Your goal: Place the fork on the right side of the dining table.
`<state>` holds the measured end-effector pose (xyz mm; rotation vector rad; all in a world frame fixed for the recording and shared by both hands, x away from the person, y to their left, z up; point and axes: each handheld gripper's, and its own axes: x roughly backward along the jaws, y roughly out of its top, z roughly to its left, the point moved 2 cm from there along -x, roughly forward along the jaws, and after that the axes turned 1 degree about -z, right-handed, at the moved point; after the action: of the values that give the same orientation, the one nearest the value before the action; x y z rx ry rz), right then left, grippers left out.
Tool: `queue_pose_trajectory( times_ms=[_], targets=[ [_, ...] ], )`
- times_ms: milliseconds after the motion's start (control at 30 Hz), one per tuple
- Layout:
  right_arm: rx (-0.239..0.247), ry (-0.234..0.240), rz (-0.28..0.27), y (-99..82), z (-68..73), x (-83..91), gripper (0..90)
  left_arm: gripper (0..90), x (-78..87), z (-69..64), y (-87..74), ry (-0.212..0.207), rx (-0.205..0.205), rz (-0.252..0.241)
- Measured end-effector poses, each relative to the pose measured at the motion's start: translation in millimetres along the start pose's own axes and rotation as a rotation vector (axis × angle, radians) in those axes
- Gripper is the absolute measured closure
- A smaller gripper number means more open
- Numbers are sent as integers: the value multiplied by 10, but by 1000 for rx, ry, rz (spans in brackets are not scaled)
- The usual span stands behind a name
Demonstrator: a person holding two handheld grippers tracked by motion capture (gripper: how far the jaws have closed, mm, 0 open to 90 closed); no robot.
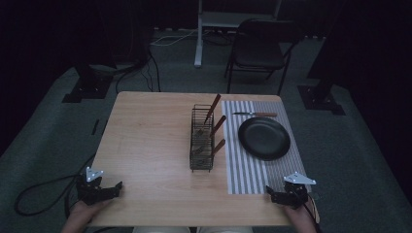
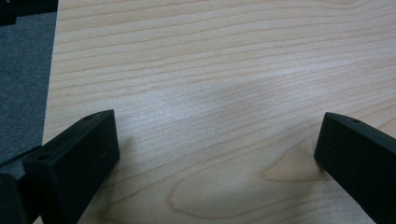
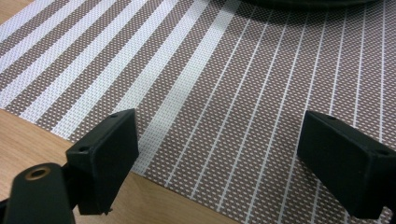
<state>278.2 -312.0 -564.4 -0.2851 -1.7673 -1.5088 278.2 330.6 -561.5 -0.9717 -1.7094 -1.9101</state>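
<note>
Two grippers are seen at the frame's bottom corners, left gripper and right gripper, both spread wide and holding nothing. Three wooden-handled utensils stand in the wire rack at centre, beside the plate. A handle would best be gripped squarely. No writing can be read.

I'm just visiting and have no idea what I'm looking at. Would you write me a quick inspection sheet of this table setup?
Surface: wooden table, striped placemat on its right part.
Job's things: wire caddy holding three wooden-handled utensils; black plate on the placemat; knife beyond the plate.
Clutter: nothing seen.
Grippers: left gripper and right gripper at the near edge, jaws open, holding nothing.
Cables: black cable trailing on the floor at left.
Surroundings: folding chair, dark carpet.
</note>
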Motion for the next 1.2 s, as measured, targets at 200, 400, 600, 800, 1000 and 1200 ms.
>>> queue_pose_trajectory(
  times_ms=[200, 400, 600, 800, 1000, 1200],
  targets=[
    [1, 1, 1, 1, -1, 0, 123, 0, 1, 2, -1, -1, -2, 1],
    [-3, -2, 20, 18, 4, 0, 122, 0, 0, 2, -1, -1, -2, 1],
    [3, 5, 43, 39, -3, 2, 122, 0, 2, 4, -2, -2, -6, 3],
    [3, 5, 69, 60, 4, 10, 130, 0, 0, 6, -3, -5, -7, -2],
    [-3, 5, 94, 79, 22, 28, 143, 0, -1, 7, -3, -6, -9, -1],
    [-10, 36, 89, 150, 75, 27, 153, 0, -1, 7, -3, -6, -8, -2]
  ],
)
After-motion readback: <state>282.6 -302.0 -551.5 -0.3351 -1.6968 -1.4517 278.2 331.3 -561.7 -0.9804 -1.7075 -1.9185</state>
